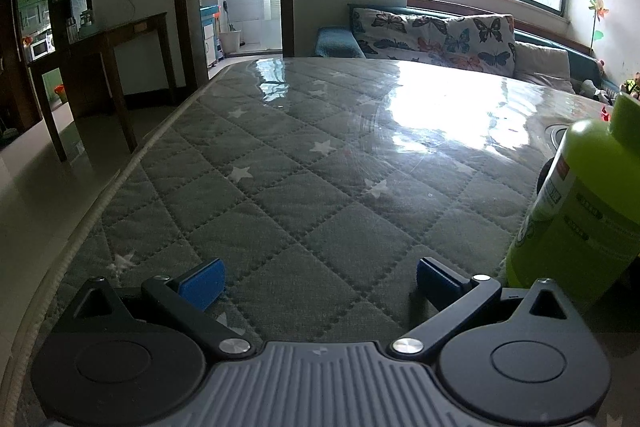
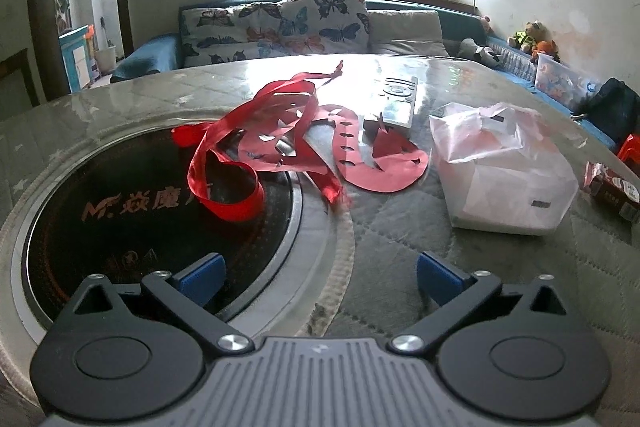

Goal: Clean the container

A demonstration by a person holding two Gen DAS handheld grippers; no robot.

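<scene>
Both claws stand spread wide with nothing between their blue pads. Left gripper (image 1: 320, 283) hovers over the quilted grey table cover (image 1: 280, 187), a green bottle (image 1: 580, 211) just to its right. Right gripper (image 2: 320, 279) hangs over the rim of the round black cooktop (image 2: 120, 211); red ribbon (image 2: 240, 163) lies beyond, then a white bagged box (image 2: 508, 179).

Each hand-held gripper (image 1: 320, 285) (image 2: 320, 281) has blue pads, black linkage arms, silver screws and a ribbed grey body.
</scene>
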